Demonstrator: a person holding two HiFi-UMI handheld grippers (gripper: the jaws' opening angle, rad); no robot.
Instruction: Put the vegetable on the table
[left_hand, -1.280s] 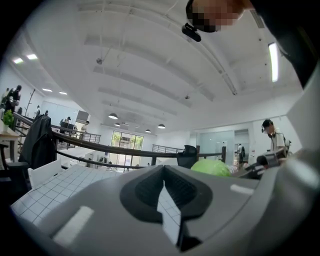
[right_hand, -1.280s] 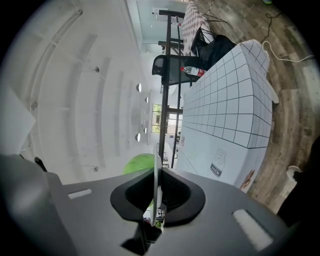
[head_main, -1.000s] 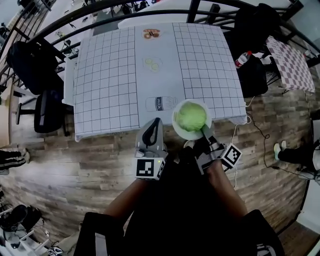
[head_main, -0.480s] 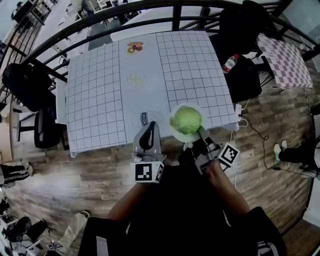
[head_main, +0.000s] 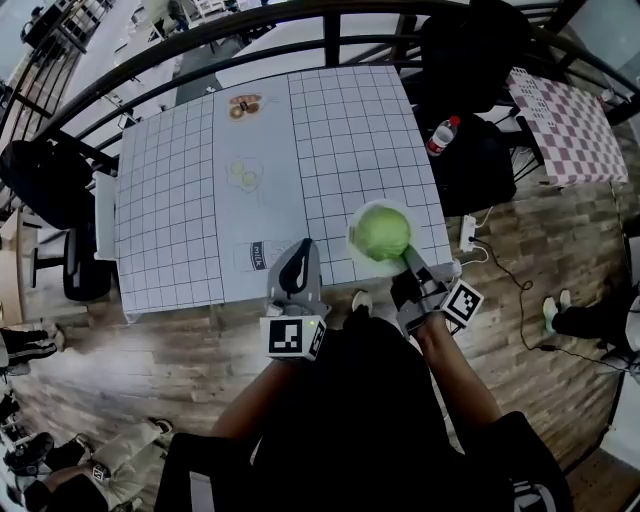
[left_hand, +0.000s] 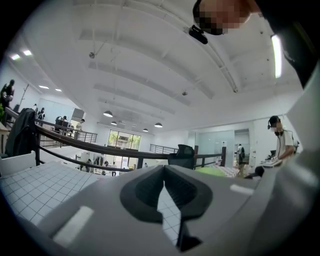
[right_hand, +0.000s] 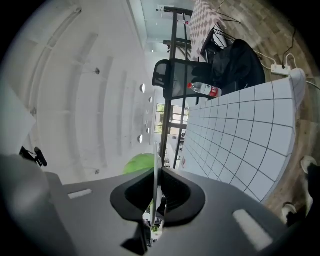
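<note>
The plate carrying the vegetable was gripped at its rim by the right gripper; the left gripper was closed, empty. Level lowering onto the table was needed.

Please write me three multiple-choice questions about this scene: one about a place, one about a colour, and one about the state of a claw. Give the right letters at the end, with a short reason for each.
1. Where on the table is the plate with the vegetable?
A. far left corner
B. middle
C. near right corner

2. What colour is the vegetable?
A. red
B. green
C. purple

3. How is the right claw?
A. open and empty
B. shut on the vegetable
C. shut on the plate's rim

Answers:
1. C, the head view shows the plate at the corner nearest the person's right side.
2. B, the round leafy ball is light green.
3. C, the right gripper view shows the thin white rim between the jaws.
</note>
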